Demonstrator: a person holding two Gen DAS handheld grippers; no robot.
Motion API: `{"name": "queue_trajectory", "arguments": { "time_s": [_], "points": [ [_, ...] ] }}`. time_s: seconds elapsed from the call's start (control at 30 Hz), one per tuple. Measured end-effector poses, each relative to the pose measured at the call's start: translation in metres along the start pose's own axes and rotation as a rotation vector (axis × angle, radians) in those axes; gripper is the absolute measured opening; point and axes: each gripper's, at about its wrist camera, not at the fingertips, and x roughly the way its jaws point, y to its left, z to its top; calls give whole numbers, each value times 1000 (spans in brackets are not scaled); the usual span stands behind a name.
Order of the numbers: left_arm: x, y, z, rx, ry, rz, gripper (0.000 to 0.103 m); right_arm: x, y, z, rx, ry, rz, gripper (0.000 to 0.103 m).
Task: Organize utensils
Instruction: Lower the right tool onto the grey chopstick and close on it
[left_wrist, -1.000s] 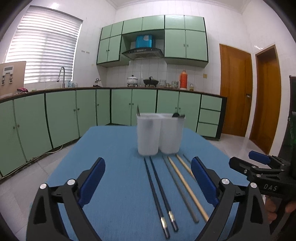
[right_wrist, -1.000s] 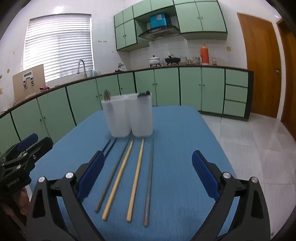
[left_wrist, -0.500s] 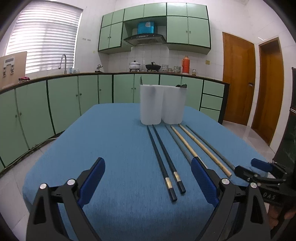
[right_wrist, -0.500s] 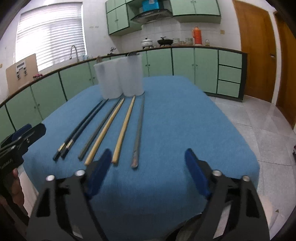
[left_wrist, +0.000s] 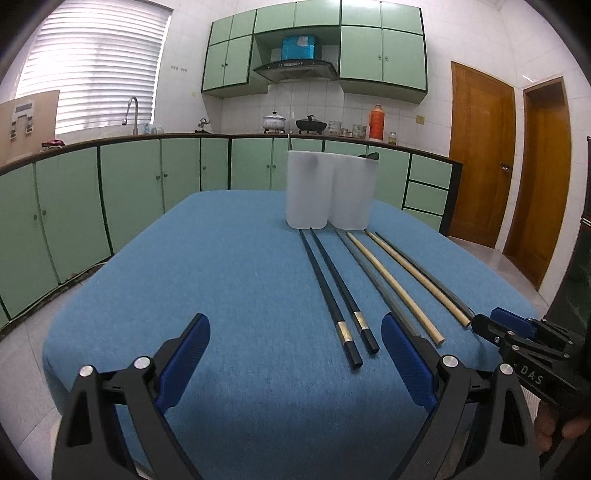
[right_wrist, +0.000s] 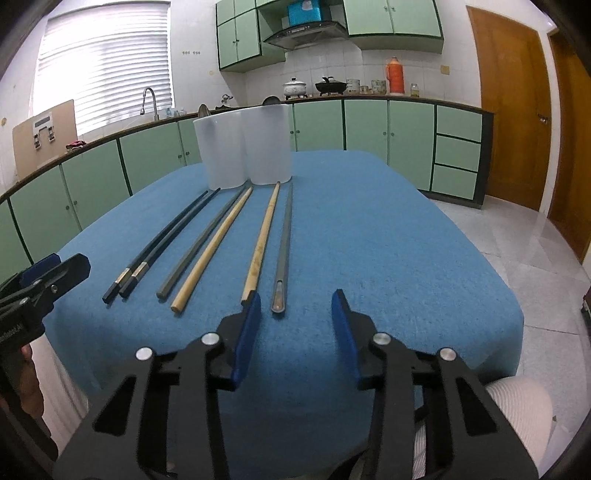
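Several chopsticks lie side by side on the blue table (left_wrist: 229, 295): a black pair (left_wrist: 332, 291) (right_wrist: 166, 240), a grey one (right_wrist: 203, 243), two wooden ones (right_wrist: 218, 254) (right_wrist: 264, 236) and another grey one (right_wrist: 284, 243). Two white translucent holders (left_wrist: 330, 194) (right_wrist: 245, 144) stand at their far ends with utensil tips showing above the rims. My left gripper (left_wrist: 295, 354) is open and empty, near the black pair's near ends. My right gripper (right_wrist: 297, 328) is open and empty, with the rightmost grey chopstick's end between its fingers.
The table's front edge is just below both grippers. Green cabinets (left_wrist: 129, 192) and a counter with a sink line the walls. Wooden doors (left_wrist: 480, 155) stand at the right. The tiled floor (right_wrist: 517, 236) lies beyond the table's right edge.
Both grippers have come down and drawn back toward the chopsticks' near ends. The right gripper's fingers have narrowed and now straddle the rightmost grey chopstick's end.
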Motion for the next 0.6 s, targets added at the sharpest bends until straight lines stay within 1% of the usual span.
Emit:
{"name": "queue_trajectory", "arguments": {
  "time_s": [0.13,0.3,0.43,0.6],
  "points": [
    [0,-4,-1,10,6,-8,92,0,2,-3,-18,-4,9,25],
    [3,-9,-3,18,19,-15,92,1,5,-7,-49,-23,-9,19],
    [5,-11,-4,22,26,-16,92,2,9,-11,-85,-41,-24,7],
    [6,-11,-4,27,31,-21,92,1,6,-11,-72,-53,-31,7]
  ]
}}
